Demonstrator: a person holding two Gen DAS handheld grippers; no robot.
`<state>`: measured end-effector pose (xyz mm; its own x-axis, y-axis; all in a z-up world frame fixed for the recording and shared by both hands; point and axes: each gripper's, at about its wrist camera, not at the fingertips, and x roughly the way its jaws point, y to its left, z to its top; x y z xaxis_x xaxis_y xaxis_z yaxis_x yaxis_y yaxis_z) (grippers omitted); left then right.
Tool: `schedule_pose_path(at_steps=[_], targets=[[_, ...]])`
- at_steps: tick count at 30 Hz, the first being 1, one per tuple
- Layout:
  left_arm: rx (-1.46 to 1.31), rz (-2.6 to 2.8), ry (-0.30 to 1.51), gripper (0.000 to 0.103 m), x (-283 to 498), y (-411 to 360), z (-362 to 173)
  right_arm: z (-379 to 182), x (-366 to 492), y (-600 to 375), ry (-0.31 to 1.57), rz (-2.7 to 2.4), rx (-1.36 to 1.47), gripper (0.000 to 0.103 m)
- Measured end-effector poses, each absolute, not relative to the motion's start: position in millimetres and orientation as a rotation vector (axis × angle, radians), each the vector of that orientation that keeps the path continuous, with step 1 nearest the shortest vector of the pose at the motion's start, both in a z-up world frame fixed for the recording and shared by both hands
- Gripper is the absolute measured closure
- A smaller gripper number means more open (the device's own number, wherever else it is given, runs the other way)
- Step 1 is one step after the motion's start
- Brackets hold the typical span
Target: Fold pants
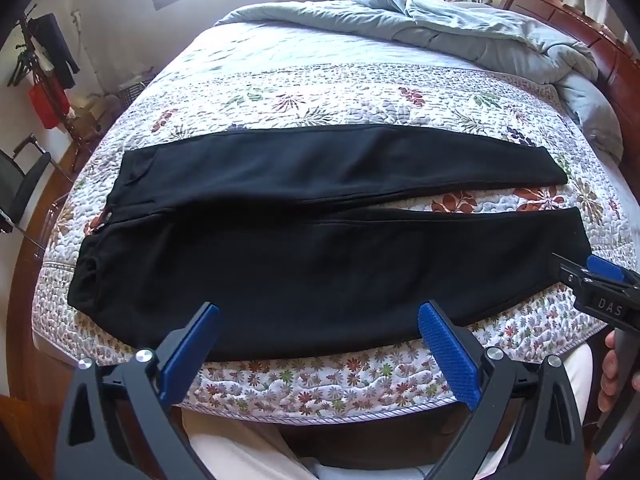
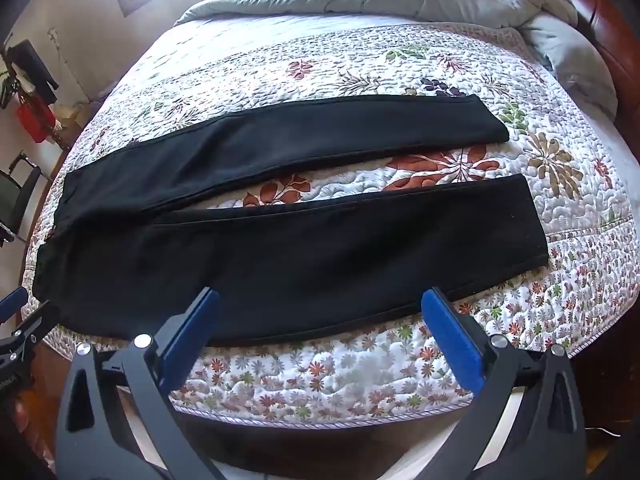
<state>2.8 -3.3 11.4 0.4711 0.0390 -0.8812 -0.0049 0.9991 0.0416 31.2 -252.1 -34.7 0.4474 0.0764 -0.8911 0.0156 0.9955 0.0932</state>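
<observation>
Black pants point(image 1: 304, 248) lie spread flat across a flowered quilt point(image 1: 320, 88), waistband at the left, both legs running to the right with a narrow gap between them. My left gripper point(image 1: 318, 312) hangs open above the near edge of the near leg, nothing between its blue pads. In the right wrist view the pants point(image 2: 304, 240) fill the middle, and my right gripper point(image 2: 320, 300) stands open over the near leg's lower edge, also empty. The right gripper's tip point(image 1: 592, 276) shows at the right edge of the left wrist view.
A crumpled grey duvet point(image 1: 460, 28) is heaped at the far side of the bed, by a wooden headboard point(image 1: 600, 44). A chair point(image 1: 20, 184) and a clothes rack point(image 1: 44, 76) stand on the floor at left. A person's light trousers point(image 1: 240, 452) show below the bed edge.
</observation>
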Motion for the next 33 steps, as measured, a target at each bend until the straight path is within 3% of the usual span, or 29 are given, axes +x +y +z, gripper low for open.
schedule_pose_path(at_steps=[33], targets=[[0.048,0.046,1.076,0.004,5.1,-6.2,7.4,-29.5,30.7,-251.0,1.096,0.033,0.085,0.003]])
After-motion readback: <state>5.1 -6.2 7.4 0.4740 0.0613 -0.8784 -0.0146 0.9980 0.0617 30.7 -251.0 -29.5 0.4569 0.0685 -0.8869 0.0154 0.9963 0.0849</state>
